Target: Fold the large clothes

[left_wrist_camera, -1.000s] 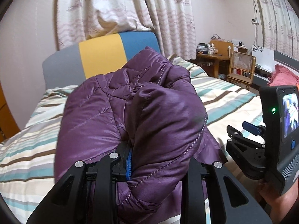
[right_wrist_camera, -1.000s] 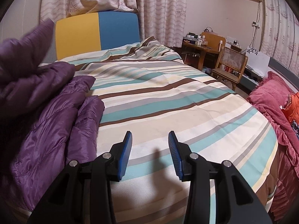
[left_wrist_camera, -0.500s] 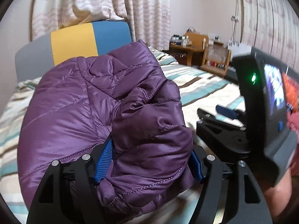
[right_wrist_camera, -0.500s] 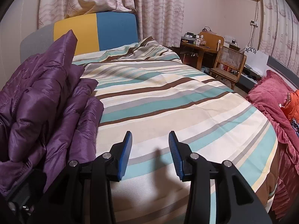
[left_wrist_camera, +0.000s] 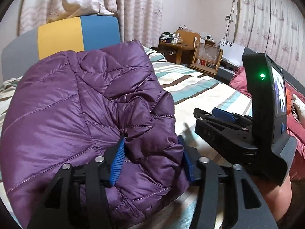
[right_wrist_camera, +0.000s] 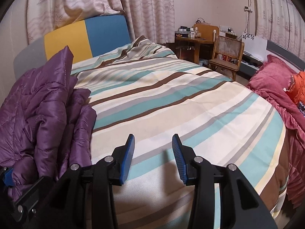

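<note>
We see a wide stretch of the striped bedspread (right_wrist_camera: pixel 171 103) lying bare to the right of the purple jacket (left_wrist_camera: pixel 80 118), all the way out to its rounded right edge, where a red quilt (right_wrist_camera: pixel 270 87) is heaped below. At the far end stands a headboard (right_wrist_camera: pixel 85 36) in yellow and blue, with curtains (right_wrist_camera: pixel 148 5) behind it; a wooden chair (right_wrist_camera: pixel 226 55) and a desk (right_wrist_camera: pixel 192 43) sit at the far right.

The jacket is bunched in a tall mound on the left side of the bed. Our left gripper (left_wrist_camera: pixel 152 158) has a puffy fold of it between its blue pads; the jaws stand fairly wide and are closing at this moment, and the padded cloth fills the gap and bulges over both fingers. Our right gripper (right_wrist_camera: pixel 153 158) hovers just to the right of the mound, over bare bedspread, its jaws partly apart with nothing between them. In the left view its black body and lit screen show close beside the jacket.

The jacket is shiny, quilted in stitched diagonal panels, soft and creased. The bedspread is flat woven cloth with teal, brown, grey and cream stripes.
</note>
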Action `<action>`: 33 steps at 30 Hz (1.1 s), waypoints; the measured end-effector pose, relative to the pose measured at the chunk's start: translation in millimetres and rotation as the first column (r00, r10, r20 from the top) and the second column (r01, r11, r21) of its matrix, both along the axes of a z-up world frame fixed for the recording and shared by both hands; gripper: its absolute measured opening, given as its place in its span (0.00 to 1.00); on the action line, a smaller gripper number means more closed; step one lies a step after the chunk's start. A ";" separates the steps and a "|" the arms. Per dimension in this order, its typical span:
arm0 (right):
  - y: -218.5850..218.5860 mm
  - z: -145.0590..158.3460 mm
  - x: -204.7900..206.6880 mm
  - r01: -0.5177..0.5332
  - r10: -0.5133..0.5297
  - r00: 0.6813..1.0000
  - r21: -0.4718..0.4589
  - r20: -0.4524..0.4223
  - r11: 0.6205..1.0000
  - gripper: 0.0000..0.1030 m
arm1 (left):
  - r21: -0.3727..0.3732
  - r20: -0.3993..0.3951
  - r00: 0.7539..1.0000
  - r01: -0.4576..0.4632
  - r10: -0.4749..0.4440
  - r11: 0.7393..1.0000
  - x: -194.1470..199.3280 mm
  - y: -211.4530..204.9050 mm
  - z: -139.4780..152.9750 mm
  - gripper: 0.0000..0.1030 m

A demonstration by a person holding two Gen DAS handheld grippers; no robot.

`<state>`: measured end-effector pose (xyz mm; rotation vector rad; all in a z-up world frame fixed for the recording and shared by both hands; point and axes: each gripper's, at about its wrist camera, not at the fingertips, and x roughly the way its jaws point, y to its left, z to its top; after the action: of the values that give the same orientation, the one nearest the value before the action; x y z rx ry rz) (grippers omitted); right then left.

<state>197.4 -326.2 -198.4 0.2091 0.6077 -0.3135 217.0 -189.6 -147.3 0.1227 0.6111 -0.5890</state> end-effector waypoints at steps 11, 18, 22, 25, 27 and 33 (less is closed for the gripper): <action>10.8 -0.6 2.9 -0.008 0.008 1.000 -0.059 -0.009 0.998 0.39 | -0.064 0.054 0.997 0.052 -0.048 0.997 -34.4 12.5 5.9 0.73; 12.1 -1.0 3.6 -0.014 0.013 1.000 -0.069 -0.008 0.998 0.40 | -0.098 0.089 0.993 0.080 -0.071 0.992 -66.2 25.9 12.0 0.81; 12.1 -0.2 2.2 -0.019 0.019 1.000 -0.070 -0.003 0.997 0.42 | -0.133 0.111 0.993 0.063 -0.049 0.989 -80.5 35.6 18.7 0.89; 12.3 0.6 1.5 -0.024 0.024 1.000 -0.071 -0.002 0.997 0.42 | -0.163 0.121 0.993 0.004 0.016 0.987 -82.9 52.3 23.8 0.89; 14.1 1.8 0.6 -0.033 0.033 0.999 -0.077 -0.003 0.996 0.42 | -0.191 0.111 0.990 -0.061 0.084 0.980 -81.1 68.3 26.2 0.89; 16.3 8.4 -8.5 -0.071 0.071 0.997 -0.074 -0.001 0.995 0.44 | -0.280 0.039 0.944 -0.305 0.328 0.910 -63.3 123.1 35.2 0.97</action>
<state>188.9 -309.9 -190.0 0.1162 0.5990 -0.2668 153.7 -66.4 -112.1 -0.2067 0.4494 -0.3439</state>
